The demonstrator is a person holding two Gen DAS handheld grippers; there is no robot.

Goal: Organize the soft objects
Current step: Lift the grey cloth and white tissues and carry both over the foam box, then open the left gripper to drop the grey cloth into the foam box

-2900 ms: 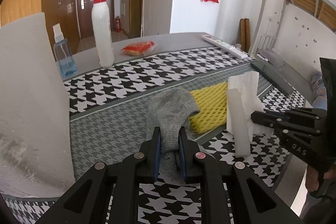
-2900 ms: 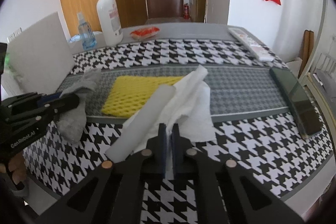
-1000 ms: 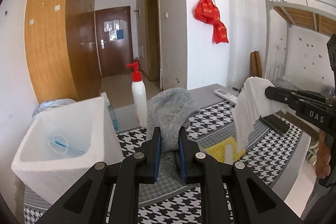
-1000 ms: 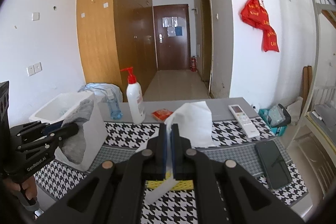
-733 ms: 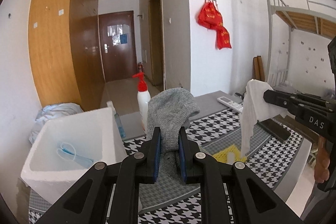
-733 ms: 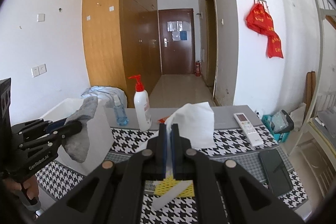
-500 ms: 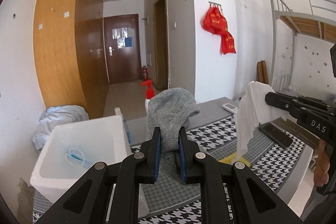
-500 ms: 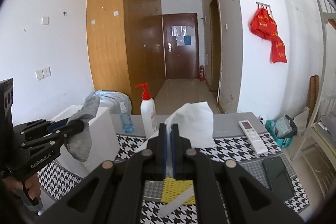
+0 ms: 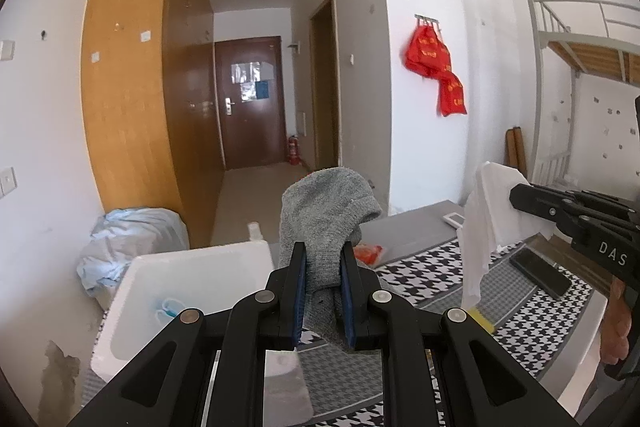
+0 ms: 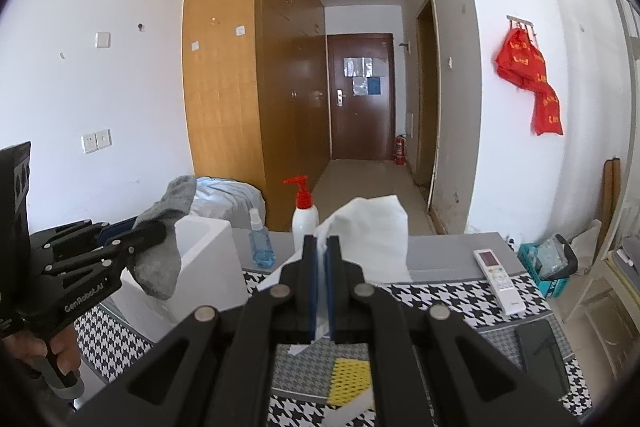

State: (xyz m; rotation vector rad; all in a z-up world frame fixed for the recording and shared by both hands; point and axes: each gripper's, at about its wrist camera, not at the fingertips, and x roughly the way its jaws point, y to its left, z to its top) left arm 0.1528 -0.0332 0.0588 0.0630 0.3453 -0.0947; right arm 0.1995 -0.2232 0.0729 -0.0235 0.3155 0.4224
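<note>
Grey sock (image 9: 326, 215) was clamped mid-length between the pads of the left hand-held gripper (image 9: 323, 291), raised above the white foam box (image 9: 192, 279). White tissue (image 10: 370, 231) was pinched at one edge by the right hand-held gripper (image 10: 322, 291), lifted over the patterned counter (image 10: 452, 303). A yellow sponge (image 10: 350, 375) was left lying on the counter. Both held items were judged light and limp, likely to droop and swing; the tissue was judged easily torn.
</note>
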